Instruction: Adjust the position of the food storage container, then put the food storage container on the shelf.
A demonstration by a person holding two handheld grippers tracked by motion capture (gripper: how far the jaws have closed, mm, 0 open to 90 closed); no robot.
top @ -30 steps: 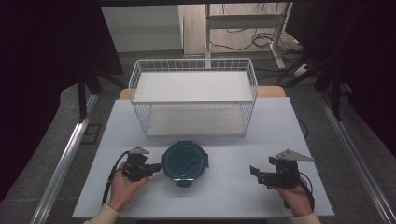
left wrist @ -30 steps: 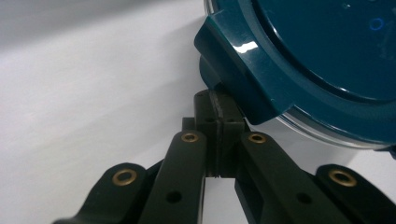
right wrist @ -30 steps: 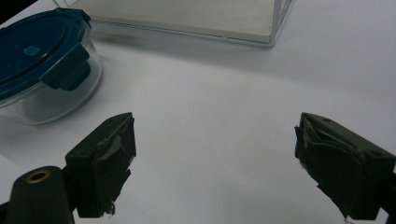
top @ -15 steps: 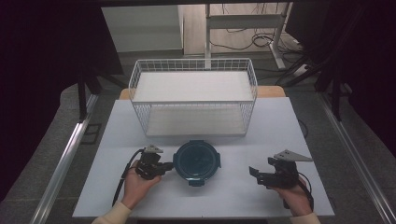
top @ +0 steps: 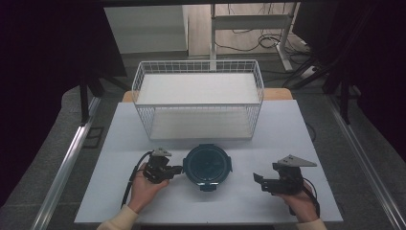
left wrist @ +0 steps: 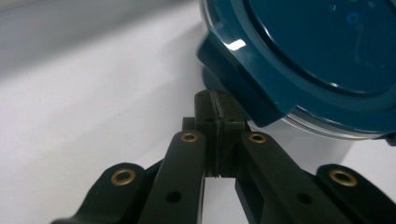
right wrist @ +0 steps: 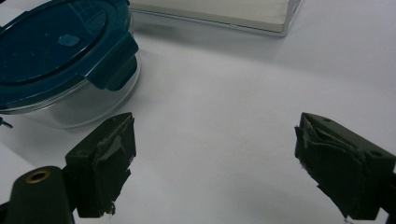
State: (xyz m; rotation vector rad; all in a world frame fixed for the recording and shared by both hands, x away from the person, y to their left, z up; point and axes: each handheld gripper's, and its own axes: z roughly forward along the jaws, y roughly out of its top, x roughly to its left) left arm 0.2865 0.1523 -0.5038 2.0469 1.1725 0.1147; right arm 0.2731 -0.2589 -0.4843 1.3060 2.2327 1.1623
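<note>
High view: the lidded glass container (top: 208, 165) sat on the white table (top: 287, 124), just in front of the wire basket (top: 198, 103). Left gripper (top: 178, 169) met its side; right gripper (top: 258, 179) stood apart.

Left gripper view: jaws closed on nothing, tips against a lid clasp (left wrist: 233, 77), apparently pushing.

Right gripper view: jaws wide, empty. The next move probably calls for grasping the container.

On my tabletop (top: 297, 120) the wire basket (top: 198, 103) sits toward the far edge, centred. In front of it, nearer me, the lidded container (top: 207, 165) rests on the tabletop, apart from the basket. My left tool (top: 178, 169) lies just left of the container, its tips meeting the container's left clasp. My right tool (top: 258, 180) sits well to the container's right, apart from it.
</note>
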